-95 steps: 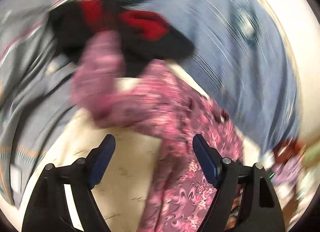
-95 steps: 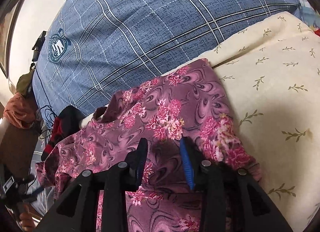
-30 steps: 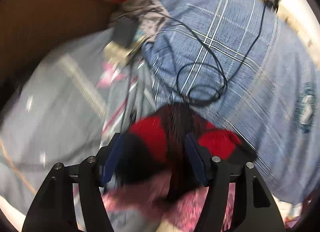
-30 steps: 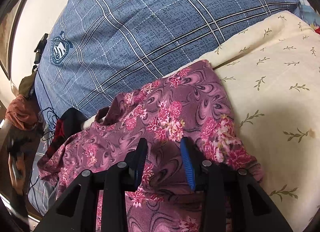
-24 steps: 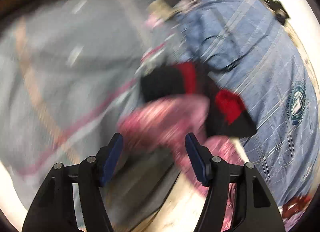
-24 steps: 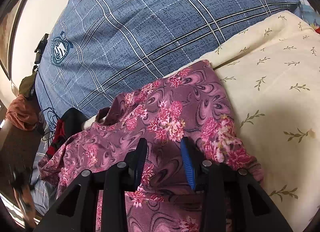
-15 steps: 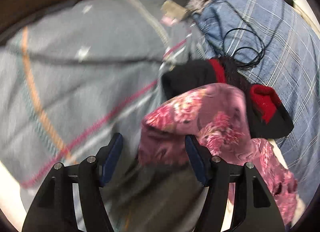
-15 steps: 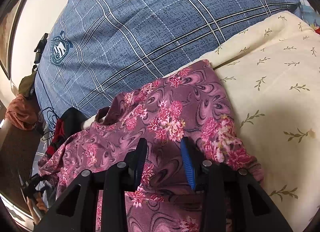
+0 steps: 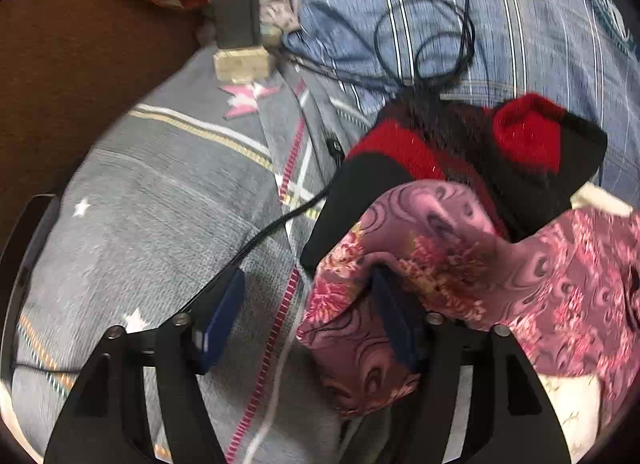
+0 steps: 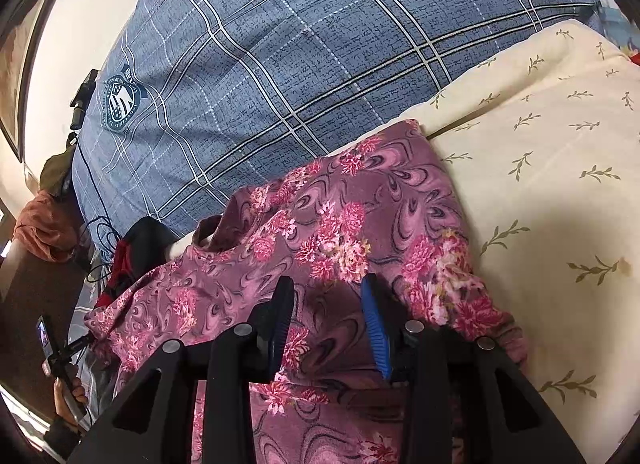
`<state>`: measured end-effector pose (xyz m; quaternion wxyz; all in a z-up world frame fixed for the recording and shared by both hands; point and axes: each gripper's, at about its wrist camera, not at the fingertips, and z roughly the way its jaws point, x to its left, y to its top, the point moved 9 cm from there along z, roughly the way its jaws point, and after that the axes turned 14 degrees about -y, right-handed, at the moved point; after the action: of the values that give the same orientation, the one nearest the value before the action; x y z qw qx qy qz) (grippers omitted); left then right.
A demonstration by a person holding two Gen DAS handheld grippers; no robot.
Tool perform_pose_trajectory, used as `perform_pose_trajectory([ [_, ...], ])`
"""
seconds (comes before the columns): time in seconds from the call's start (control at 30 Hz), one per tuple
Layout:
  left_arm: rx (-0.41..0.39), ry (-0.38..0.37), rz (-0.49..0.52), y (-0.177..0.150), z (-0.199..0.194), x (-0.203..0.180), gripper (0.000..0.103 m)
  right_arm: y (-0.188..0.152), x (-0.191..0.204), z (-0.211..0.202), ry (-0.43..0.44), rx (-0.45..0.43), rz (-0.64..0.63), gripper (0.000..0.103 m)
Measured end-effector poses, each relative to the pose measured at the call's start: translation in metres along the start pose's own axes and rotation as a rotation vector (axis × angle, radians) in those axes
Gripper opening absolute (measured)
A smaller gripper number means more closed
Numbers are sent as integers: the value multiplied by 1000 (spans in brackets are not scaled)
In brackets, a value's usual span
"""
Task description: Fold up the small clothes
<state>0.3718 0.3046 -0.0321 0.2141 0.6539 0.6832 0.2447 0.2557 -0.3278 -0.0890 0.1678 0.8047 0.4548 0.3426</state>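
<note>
Floral garment [image 10: 352,232] spread on a bed [image 10: 560,168]
Left gripper [image 9: 308,316] jaws apart, just widening, at its bunched corner; right gripper [image 10: 328,324] jaws apart over the cloth.

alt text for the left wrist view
The left claw stands open over a grey blanket, its right finger tucked under the edge of a pink floral garment. Behind lie a red-black knit, black cables and a blue plaid pillow.

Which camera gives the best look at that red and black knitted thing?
The left wrist view. The red and black knit fills its upper right, sharp, partly under the pink floral garment. The right wrist view shows only a small dark sliver of it at the left, mostly hidden by the garment.
</note>
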Motion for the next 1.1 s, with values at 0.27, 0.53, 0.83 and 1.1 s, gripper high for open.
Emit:
perform_pose_trajectory([
  [0.27, -16, -172, -110, 24, -6, -19, 6, 0, 0, 0, 2, 0, 1, 37],
  [0.53, -12, 164, -121, 136, -14, 9, 8, 0, 0, 0, 4, -1, 2, 37],
  [0.83, -77, -294, -533, 37, -49, 9, 60, 0, 1, -1, 23, -3, 5, 39],
  [1.1, -44, -486, -877, -59, -2, -29, 61, -1, 3, -1, 18, -2, 0, 40],
])
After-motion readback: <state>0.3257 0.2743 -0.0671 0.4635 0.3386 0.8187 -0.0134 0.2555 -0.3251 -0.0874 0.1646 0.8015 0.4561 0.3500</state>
